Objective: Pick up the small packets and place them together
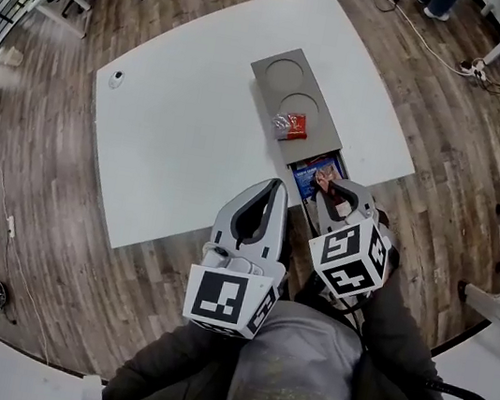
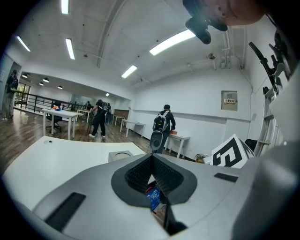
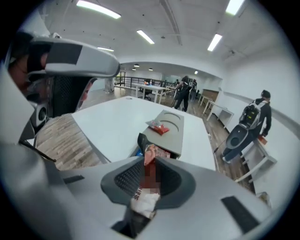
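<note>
A grey box (image 1: 282,95) with two round recesses lies on the white table (image 1: 175,134). On its top rests a red packet (image 1: 292,126), which the right gripper view shows too (image 3: 158,127). At the box's near end an open compartment holds blue packets (image 1: 312,171). My right gripper (image 1: 332,189) hangs over that compartment, shut on a red-and-white packet (image 3: 151,151) that stands up between its pads. My left gripper (image 1: 278,186) hovers just left of it at the table's near edge, shut and empty. One blue packet (image 2: 153,197) shows through the gap below its pads.
A small white object (image 1: 115,79) lies near the table's far left corner. Wood floor surrounds the table, with cables (image 1: 421,28) at the back right. Other tables and several people (image 2: 163,123) stand far off in the room.
</note>
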`<state>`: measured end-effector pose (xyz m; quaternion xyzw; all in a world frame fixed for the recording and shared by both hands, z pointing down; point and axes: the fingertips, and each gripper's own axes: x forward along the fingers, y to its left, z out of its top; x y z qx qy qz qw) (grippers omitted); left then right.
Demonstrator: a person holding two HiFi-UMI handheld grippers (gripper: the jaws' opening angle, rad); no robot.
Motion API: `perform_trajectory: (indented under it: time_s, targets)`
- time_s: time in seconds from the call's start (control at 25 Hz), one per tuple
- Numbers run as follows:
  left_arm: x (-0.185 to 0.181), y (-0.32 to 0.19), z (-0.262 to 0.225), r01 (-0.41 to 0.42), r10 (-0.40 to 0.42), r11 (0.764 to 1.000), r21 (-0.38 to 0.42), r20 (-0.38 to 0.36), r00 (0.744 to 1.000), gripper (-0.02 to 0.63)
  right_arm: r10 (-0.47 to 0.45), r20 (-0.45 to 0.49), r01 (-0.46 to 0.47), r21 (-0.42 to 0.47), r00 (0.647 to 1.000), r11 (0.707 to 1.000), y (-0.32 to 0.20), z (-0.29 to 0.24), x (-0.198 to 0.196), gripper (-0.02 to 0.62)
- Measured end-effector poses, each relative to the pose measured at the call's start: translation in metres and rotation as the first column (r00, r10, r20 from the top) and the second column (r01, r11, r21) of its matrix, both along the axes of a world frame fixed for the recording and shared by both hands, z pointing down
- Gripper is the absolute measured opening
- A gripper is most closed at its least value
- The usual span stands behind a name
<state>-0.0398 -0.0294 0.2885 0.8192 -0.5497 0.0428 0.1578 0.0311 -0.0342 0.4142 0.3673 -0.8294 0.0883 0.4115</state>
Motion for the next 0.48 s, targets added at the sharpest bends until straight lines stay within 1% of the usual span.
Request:
perform_trajectory:
  time_s: [0.12, 0.2, 0.32, 0.48]
  targets:
    - [0.008, 0.008, -0.012, -0.01, 0.01, 0.999, 0.032, 0.009, 1.0, 0.003, 0.007, 0.032, -0.008, 0.055, 0.999, 0.998, 0.002, -0.02, 0.004, 0.072]
    - [0.014, 0.013, -0.018, -0.018, 0.018, 0.999, 0.045, 0.014, 1.0, 0.003, 0.011, 0.043, -0.014, 0.076, 0.999, 0.997, 0.004, -0.029, 0.008, 0.072]
    - [0.019, 0.017, -0.022, -0.03, 0.03, 0.998, 0.055, 0.017, 0.999, 0.003, 0.017, 0.048, -0.021, 0.085, 0.999, 0.996, 0.007, -0.032, 0.011, 0.072]
    - [0.017, 0.015, -0.019, -0.037, 0.036, 0.998, 0.049, 0.015, 0.999, 0.003, 0.021, 0.051, -0.025, 0.087, 0.998, 0.996, 0.007, -0.032, 0.009, 0.071]
